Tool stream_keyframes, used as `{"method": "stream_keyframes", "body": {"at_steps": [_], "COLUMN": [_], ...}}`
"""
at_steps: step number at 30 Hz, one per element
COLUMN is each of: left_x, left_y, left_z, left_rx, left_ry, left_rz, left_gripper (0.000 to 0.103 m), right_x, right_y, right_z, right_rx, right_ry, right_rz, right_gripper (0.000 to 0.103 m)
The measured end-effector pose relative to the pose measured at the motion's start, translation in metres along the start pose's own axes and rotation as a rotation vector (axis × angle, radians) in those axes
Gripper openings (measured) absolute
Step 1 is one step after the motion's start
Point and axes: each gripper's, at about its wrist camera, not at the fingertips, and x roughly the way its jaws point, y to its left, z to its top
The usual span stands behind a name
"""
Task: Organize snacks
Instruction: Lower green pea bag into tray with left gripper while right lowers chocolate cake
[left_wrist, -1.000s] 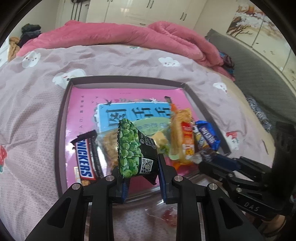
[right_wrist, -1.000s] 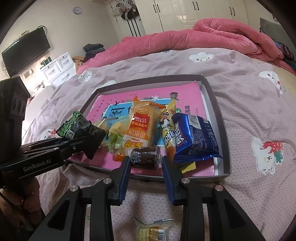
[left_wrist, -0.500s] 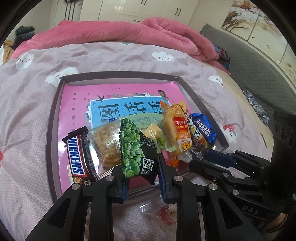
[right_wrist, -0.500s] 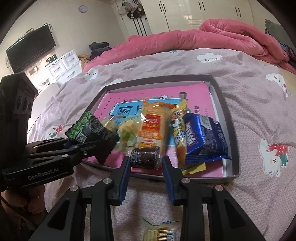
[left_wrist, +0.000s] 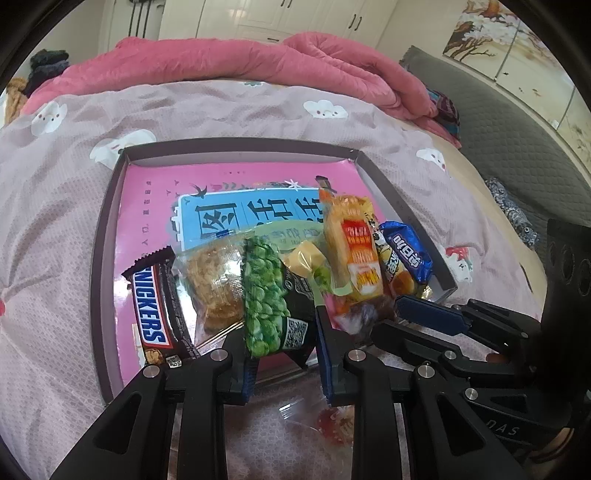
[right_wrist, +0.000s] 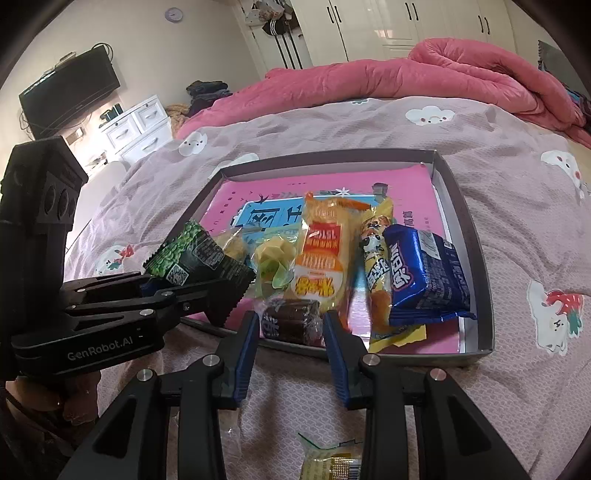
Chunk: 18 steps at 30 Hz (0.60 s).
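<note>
The left gripper is clamping a green pea packet over the near edge of the shallow tray, which is lying on the bed. The right gripper is gripping a small dark brown candy over that near edge. A Snickers bar, an orange snack pack and a blue cookie pack are lying inside the tray. A yellow wrapped snack is lying on the bed below the right gripper.
</note>
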Motion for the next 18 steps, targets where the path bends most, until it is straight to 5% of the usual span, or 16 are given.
{"method": "stream_keyframes", "body": {"at_steps": [11,18], "left_x": [0.002,-0.002], "left_y": [0.005,0.018], "left_z": [0.001,0.003], "left_rx": [-0.011,-0.053], "left_ry": [-0.003,-0.019], "left_rz": [0.018,0.04], "left_gripper": [0.028,0.039], "right_x": [-0.003,-0.005], "right_y": [-0.003,-0.004], "right_z": [-0.001,-0.001], "right_rx": [0.011,0.018], "right_ry": [-0.002,-0.006], "right_rz": [-0.003,-0.008], "right_gripper": [0.036,0.036]}}
